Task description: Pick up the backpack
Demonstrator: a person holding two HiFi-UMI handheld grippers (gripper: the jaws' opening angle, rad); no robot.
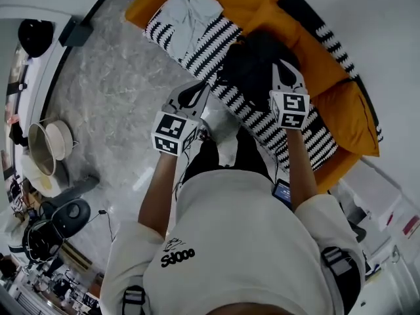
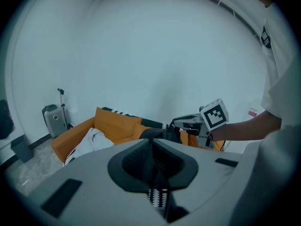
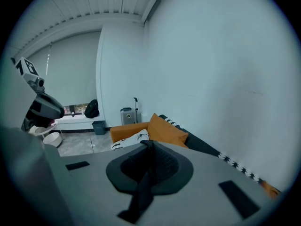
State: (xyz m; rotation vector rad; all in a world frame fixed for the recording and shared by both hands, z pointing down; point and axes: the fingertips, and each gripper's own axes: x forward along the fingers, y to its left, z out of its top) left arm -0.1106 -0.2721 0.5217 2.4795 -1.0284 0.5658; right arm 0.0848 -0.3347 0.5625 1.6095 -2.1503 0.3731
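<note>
Your right gripper [image 3: 148, 146] is clamped on a black strap [image 3: 140, 194] of the backpack [image 1: 252, 71] on the sofa [image 1: 348, 117], your left gripper [image 2: 153, 144] pinches a half-hidden dark strip [image 2: 175, 212] beside striped cloth [image 2: 159, 197], and your shirt [image 1: 243, 235] print is unreadable.

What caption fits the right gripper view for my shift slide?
Right gripper shut on a black strap that hangs from its jaws, orange sofa cushions and a pale wall beyond.

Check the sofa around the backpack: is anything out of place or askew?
Only a crumpled white garment lying loose on the sofa, by the striped blanket, past the backpack. Nothing spilled or damaged shows.
</note>
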